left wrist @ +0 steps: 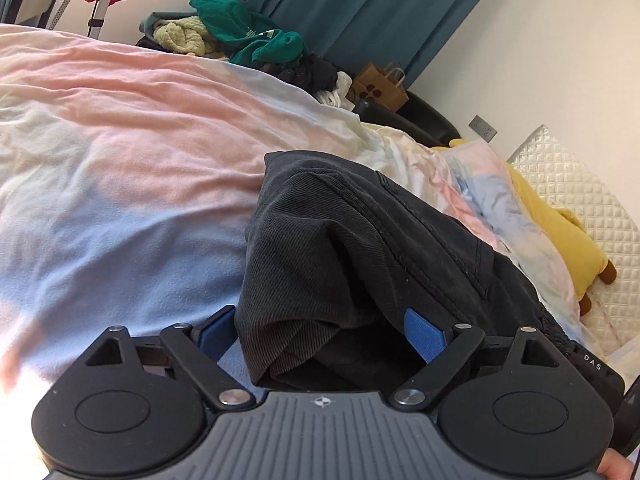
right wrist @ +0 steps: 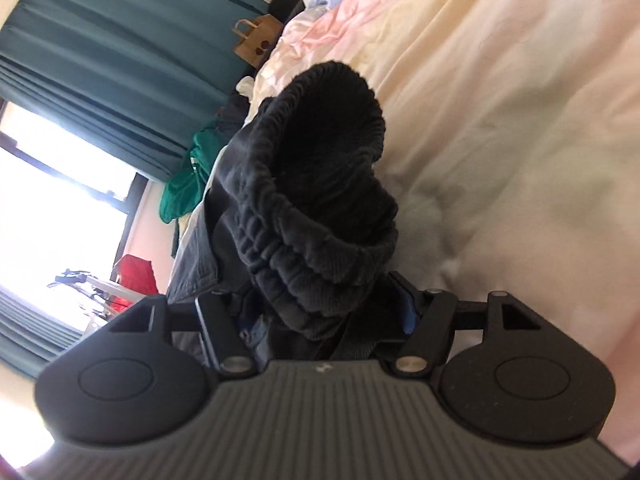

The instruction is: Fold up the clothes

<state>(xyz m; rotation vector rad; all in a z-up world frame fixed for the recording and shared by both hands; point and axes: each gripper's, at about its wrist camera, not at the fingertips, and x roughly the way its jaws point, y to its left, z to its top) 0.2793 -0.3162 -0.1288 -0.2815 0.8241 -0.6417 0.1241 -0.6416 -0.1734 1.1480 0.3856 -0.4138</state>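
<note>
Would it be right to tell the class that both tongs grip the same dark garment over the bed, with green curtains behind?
Not quite: the curtains are teal blue, as the left wrist view shows. Both the left tongs and the right tongs do grip the dark garment over the bed.

You can read only "DAS", in pale letters on a black band at the right edge of the left wrist view. The green garment on the pile bears a pale print too small to read. The paper bag shows dark dots, no words.
</note>
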